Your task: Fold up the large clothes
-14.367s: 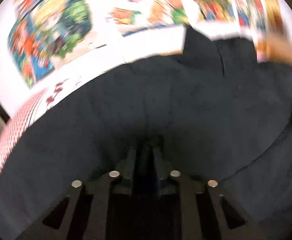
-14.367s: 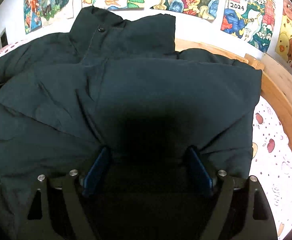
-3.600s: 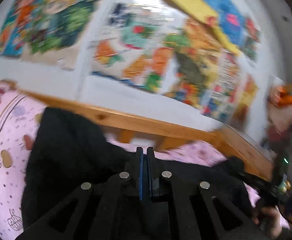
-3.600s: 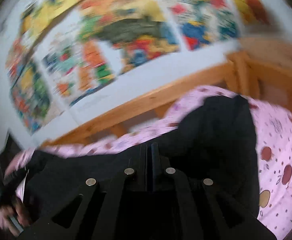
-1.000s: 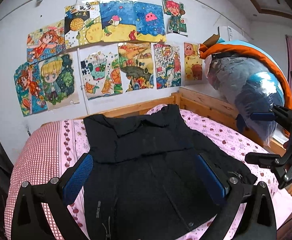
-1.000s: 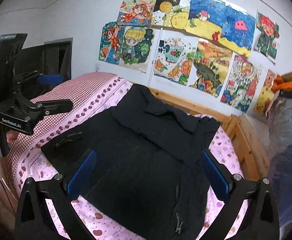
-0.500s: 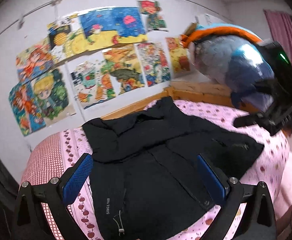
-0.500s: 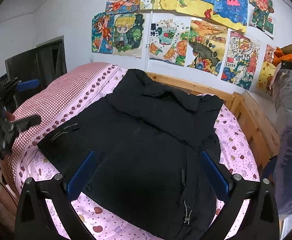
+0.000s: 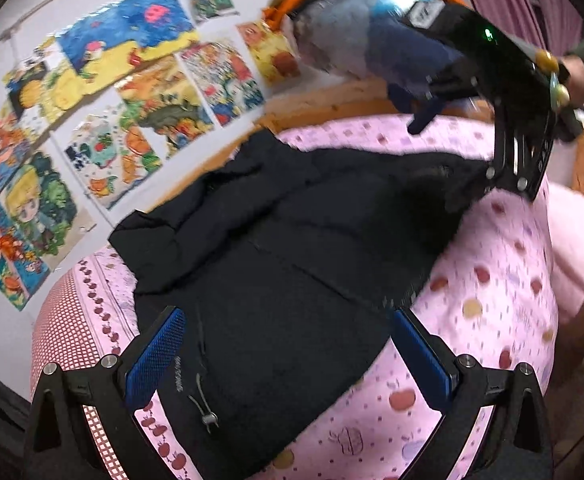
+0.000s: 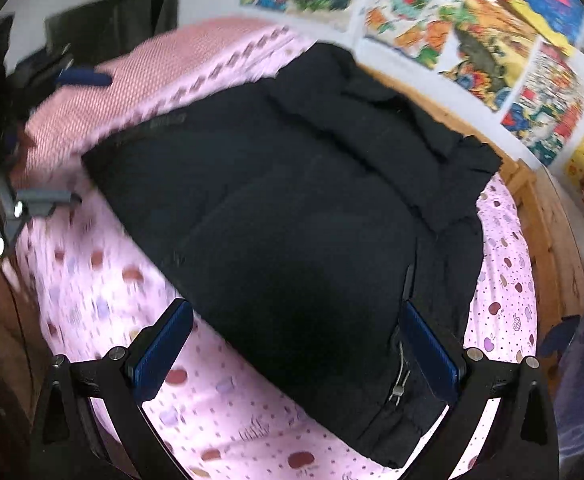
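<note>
A large black padded jacket (image 9: pixel 292 256) lies spread on a pink patterned bed sheet (image 9: pixel 483 304), collar toward the wall. It also shows in the right wrist view (image 10: pixel 292 216). My left gripper (image 9: pixel 288 344) is open and empty, above the jacket's near hem. My right gripper (image 10: pixel 295 344) is open and empty, above the jacket's lower part near the zipper (image 10: pixel 401 376). The right gripper also shows in the left wrist view (image 9: pixel 503 92) over the jacket's far right side. The left gripper shows at the left edge of the right wrist view (image 10: pixel 20 204).
A wooden bed frame (image 10: pixel 539 216) runs along the wall and the right side. Colourful drawings (image 9: pixel 132 92) cover the wall. A red checked blanket (image 10: pixel 164 64) lies at the bed's left. A wrapped bundle (image 9: pixel 363 28) sits at the right.
Both grippers have dropped closer to the jacket and stayed open. The right gripper has swung in over the jacket's right side.
</note>
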Demonstrator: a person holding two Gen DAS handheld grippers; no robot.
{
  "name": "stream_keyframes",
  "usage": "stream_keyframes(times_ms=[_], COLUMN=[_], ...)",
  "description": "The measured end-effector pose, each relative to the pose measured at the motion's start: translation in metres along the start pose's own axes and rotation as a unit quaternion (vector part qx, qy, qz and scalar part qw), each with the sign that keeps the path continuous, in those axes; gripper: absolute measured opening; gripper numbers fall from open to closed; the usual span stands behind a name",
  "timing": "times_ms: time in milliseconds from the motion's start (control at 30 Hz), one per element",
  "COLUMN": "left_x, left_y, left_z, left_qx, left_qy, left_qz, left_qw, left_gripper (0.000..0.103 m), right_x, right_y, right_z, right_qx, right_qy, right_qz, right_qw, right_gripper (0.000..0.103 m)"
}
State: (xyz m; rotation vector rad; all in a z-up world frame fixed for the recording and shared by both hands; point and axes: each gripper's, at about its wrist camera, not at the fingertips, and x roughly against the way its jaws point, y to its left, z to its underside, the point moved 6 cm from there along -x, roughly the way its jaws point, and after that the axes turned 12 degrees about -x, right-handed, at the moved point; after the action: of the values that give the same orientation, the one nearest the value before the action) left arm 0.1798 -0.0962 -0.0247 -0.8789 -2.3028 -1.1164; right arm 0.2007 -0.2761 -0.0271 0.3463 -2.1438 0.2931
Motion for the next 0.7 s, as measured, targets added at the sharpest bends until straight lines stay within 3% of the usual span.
stream_keyframes(times_ms=[233, 433, 700], left_x=[-0.023, -0.043, -0.059], left_y=[-0.014, -0.02, -0.022], left_z=[0.021, 0.043, 0.058], left_qx=[-0.017, -0.019, -0.034], left_qy=[0.053, 0.108, 0.155], left_qz=[0.02, 0.025, -0.002], left_qw=[0.9982, 0.9936, 0.9873], left_gripper=[0.103, 0.103, 0.103], right_x=[-0.012, -0.026, -0.043], right_y=[-0.004, -0.014, -0.022], right_z=[0.014, 0.027, 0.045], right_qx=[0.011, -0.016, -0.036], right_qy=[0.044, 0.079, 0.12], right_qz=[0.017, 0.004, 0.0], right_qw=[0.999, 0.997, 0.992], right_gripper=[0.101, 0.101, 0.101])
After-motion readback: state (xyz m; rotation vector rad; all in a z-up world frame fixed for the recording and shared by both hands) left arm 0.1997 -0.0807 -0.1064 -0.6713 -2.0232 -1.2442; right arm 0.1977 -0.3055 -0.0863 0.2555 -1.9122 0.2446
